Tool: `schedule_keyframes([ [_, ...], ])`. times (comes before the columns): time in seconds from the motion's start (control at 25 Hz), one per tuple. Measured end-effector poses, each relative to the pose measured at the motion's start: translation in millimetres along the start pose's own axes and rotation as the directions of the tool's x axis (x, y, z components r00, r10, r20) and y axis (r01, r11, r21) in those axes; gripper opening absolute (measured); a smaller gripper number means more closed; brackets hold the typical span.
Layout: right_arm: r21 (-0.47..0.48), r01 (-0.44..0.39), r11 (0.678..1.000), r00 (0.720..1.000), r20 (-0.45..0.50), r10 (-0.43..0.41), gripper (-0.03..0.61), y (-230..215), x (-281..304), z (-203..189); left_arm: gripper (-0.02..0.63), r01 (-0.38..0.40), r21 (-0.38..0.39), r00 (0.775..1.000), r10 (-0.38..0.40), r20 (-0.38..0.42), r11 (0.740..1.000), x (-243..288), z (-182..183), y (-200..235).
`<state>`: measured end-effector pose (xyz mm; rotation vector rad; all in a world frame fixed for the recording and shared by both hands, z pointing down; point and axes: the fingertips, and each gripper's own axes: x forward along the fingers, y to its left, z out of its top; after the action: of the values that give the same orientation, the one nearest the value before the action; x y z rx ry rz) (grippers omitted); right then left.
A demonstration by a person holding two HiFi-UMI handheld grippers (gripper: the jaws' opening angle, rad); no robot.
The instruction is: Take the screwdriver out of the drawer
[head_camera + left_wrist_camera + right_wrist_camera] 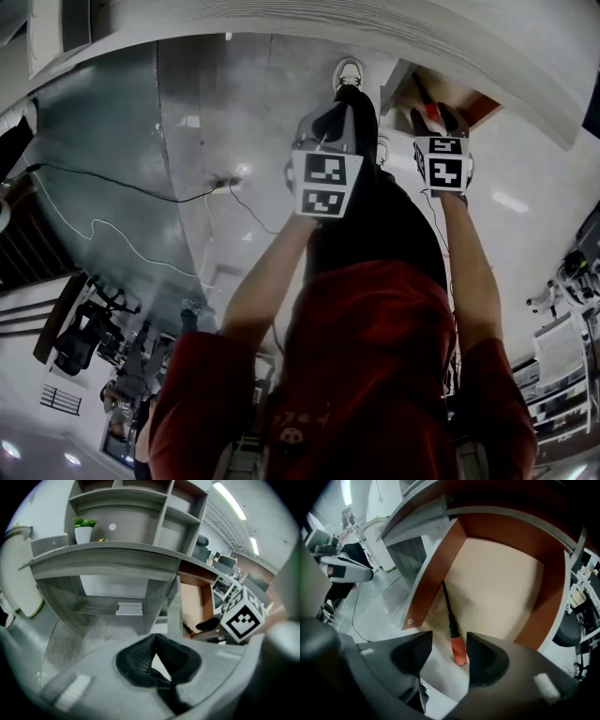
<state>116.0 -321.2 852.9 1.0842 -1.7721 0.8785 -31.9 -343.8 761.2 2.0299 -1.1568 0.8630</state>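
The screwdriver [457, 648] lies in the open drawer [436, 569], along its left wall. Its orange handle is at the near edge and its black shaft runs away towards 11 o'clock. The handle sits right in the gap of the right gripper [449, 640], closer to the finger [485, 660] at 3 o'clock than to the one at 9, and neither looks to be touching it. Those jaws stand wide apart. The smart play looks like shifting a touch towards 3 o'clock to centre the handle, closing squarely on the orange grip, then lifting straight clear of the drawer wall. The left gripper [154, 644] is off to the side, pinched together on nothing.
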Motion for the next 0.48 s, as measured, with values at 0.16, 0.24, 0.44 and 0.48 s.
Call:
schedule_keyframes([
  [0.16,-0.024,0.047,0.999,0.998,-0.034,-0.048,0.212,-6.0,15.9,-3.7,-0.002,0.015,0.003,1.000,-0.015,-0.012,1.000,5.1,-3.7,0.9],
  [0.24,-0.023,0.052,0.998,0.997,-0.056,-0.053,0.212,-6.3,24.5,-9.1,-0.002,0.021,0.003,1.000,-0.021,-0.019,1.000,9.0,-7.5,1.6],
  [0.44,-0.004,0.093,0.996,0.993,-0.075,-0.093,0.210,-10.0,31.9,-12.6,-0.002,0.032,-0.001,0.999,-0.032,-0.032,0.999,15.7,-12.3,4.9],
  [0.48,0.001,0.103,0.995,0.992,-0.068,-0.102,0.210,-10.1,32.3,-11.8,-0.002,0.032,-0.003,0.999,-0.032,-0.035,0.999,16.2,-13.1,5.8],
])
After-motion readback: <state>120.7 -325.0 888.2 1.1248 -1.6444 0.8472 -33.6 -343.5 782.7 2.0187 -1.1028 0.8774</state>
